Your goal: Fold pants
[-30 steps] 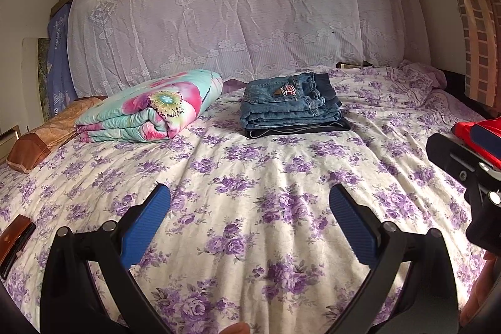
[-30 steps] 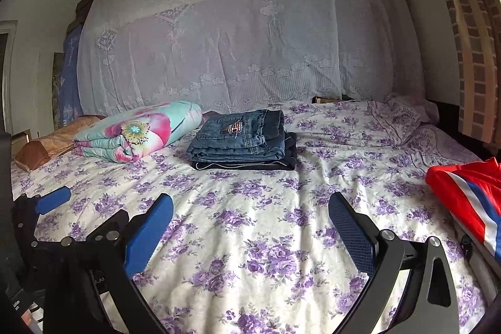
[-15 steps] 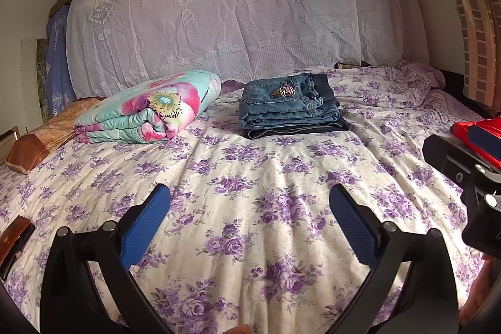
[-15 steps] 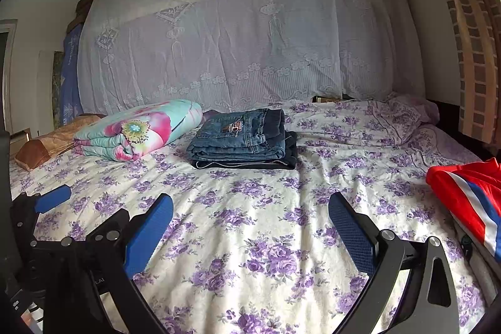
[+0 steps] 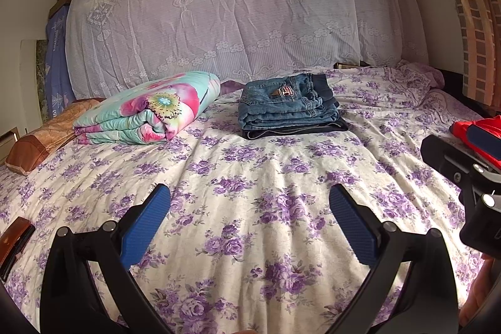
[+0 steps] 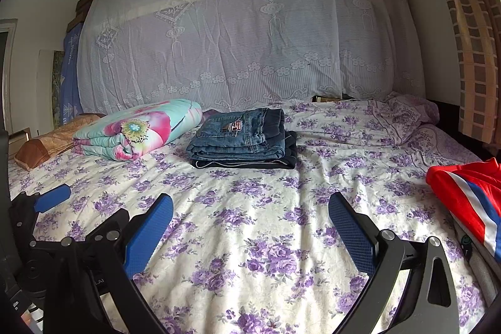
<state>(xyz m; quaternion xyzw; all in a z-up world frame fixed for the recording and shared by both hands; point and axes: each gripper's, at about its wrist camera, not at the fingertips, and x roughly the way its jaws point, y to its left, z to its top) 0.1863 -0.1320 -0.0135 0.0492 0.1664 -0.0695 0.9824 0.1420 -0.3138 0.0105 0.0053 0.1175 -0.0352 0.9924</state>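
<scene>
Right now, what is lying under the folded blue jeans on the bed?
Under the folded blue jeans a darker garment shows along the front and right edges, resting on the floral bedsheet. Its middle is covered, so its type stays unclear.

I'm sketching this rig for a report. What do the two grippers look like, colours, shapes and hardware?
Both match. The left gripper and right gripper each have two flat blue pads with a fine dotted texture, mounted on matte black angular linkage arms with silver round bolt heads. A triangular cutout shows in the right gripper's frame. No cables or sleeves are visible.
</scene>
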